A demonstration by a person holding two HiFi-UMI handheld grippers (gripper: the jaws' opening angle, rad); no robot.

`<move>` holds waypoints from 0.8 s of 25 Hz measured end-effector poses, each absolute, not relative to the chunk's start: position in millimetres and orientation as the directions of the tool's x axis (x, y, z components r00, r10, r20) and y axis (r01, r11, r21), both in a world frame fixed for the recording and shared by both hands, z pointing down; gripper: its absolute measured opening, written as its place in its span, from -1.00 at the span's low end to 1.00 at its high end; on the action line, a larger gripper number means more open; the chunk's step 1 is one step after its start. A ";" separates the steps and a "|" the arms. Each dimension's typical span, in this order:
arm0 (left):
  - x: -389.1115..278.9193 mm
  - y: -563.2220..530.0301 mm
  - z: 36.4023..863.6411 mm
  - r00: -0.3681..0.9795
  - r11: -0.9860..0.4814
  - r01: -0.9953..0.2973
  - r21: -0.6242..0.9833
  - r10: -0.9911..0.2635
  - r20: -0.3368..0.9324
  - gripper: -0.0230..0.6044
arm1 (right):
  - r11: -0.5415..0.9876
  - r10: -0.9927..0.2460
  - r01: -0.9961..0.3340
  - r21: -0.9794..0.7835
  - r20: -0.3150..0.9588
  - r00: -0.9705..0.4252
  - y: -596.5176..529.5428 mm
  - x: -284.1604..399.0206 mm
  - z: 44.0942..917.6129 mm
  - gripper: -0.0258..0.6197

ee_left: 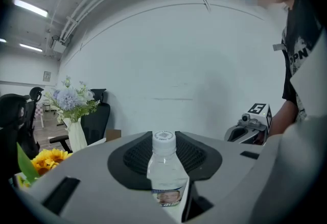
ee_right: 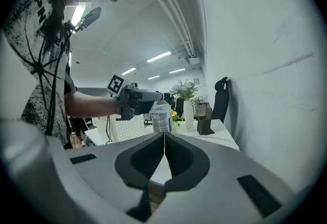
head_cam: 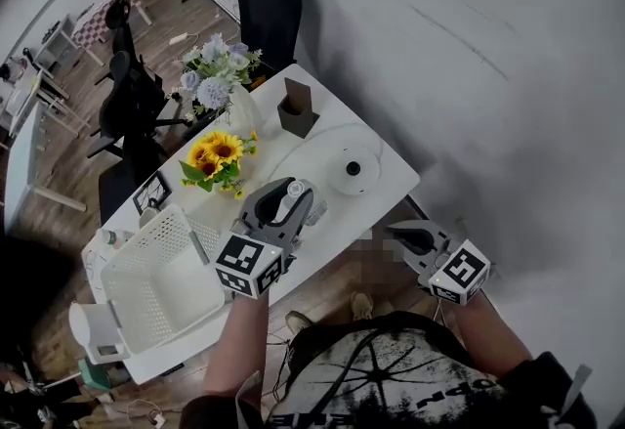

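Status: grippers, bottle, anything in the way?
Left gripper shut on bottle, upright, over the table. Right gripper shut, empty, off the table edge. Basket and sunflowers close beside the left gripper.

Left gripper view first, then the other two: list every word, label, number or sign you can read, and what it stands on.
"PN", part of a larger print, on the person's shirt.
The label of the bottle: print too blurred to read.
The cap: faint mark, unreadable.
The marker cube: black-and-white pattern, no letters.
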State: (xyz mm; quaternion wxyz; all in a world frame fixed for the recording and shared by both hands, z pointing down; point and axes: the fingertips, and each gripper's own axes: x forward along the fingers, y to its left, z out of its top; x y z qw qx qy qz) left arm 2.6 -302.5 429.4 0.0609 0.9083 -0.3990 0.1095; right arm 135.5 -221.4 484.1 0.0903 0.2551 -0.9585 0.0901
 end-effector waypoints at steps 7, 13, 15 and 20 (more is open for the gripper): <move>17.7 -309.5 460.5 0.664 -0.679 -0.733 0.034 -0.705 0.250 -0.46 | 0.859 -0.456 -0.494 -0.136 0.237 -0.858 -225.8 133.2 492.3 -0.85; 25.0 -314.5 484.9 0.664 -0.679 -0.733 0.047 -0.698 0.268 -0.46 | 0.857 -0.450 -0.494 -0.147 0.256 -0.856 -228.9 134.1 501.1 -0.85; 25.6 -315.3 490.3 0.659 -0.674 -0.737 0.048 -0.702 0.270 -0.46 | 0.857 -0.446 -0.493 -0.151 0.260 -0.856 -229.2 134.2 502.8 -0.85; 27.0 -314.9 499.8 0.646 -0.664 -0.746 0.039 -0.710 0.280 -0.46 | 0.854 -0.446 -0.496 -0.157 0.270 -0.853 -228.1 135.5 508.6 -0.85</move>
